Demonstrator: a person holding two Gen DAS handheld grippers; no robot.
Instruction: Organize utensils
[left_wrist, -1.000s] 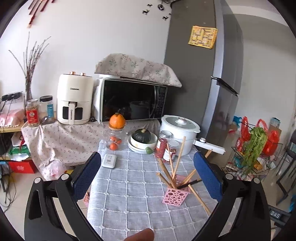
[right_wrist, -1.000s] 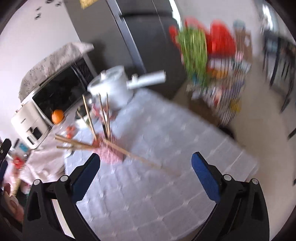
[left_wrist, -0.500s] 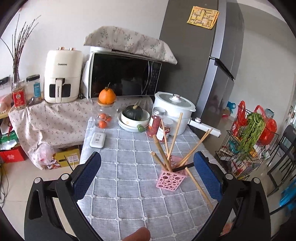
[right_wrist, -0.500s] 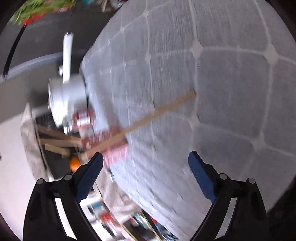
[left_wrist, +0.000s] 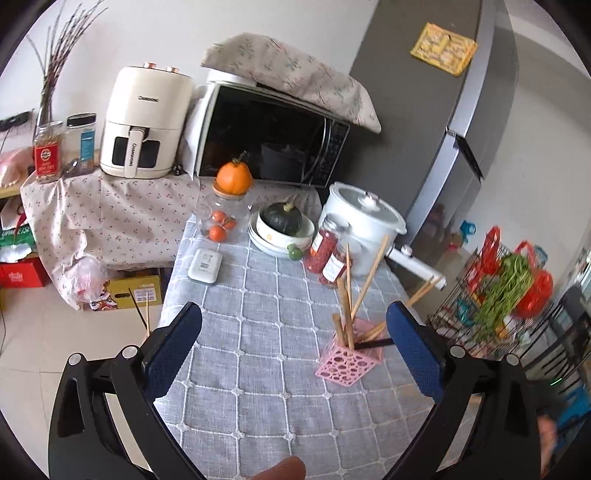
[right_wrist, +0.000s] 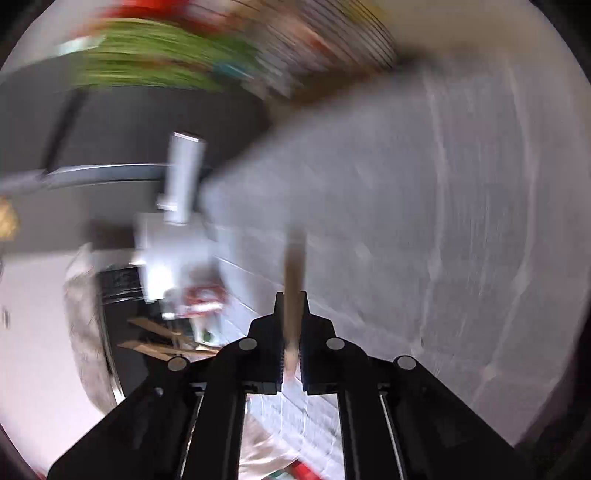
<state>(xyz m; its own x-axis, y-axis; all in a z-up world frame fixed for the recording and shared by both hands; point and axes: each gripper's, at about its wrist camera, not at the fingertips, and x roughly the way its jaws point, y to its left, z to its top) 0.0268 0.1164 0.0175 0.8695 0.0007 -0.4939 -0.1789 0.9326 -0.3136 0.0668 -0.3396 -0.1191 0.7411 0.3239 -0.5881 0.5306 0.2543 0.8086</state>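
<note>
A pink perforated holder (left_wrist: 350, 360) stands on the grey checked tablecloth (left_wrist: 266, 332) with several wooden chopsticks (left_wrist: 364, 286) leaning in it. My left gripper (left_wrist: 293, 341) is open and empty, above the table's near part, left of the holder. In the blurred right wrist view my right gripper (right_wrist: 291, 306) is shut on a wooden chopstick (right_wrist: 294, 273), which sticks out forward over the tablecloth (right_wrist: 424, 240). More chopsticks (right_wrist: 159, 338) show at the lower left of that view.
At the table's far end stand a white rice cooker (left_wrist: 360, 218), two red jars (left_wrist: 325, 251), a bowl with a dark squash (left_wrist: 282, 227), a glass jar under an orange (left_wrist: 233, 177) and a white remote (left_wrist: 205, 266). A wire rack with greens (left_wrist: 506, 288) stands right.
My right gripper has closed on the chopstick that lay on the cloth beside the holder; that chopstick is gone from the left view. The left gripper has tilted and stays open.
</note>
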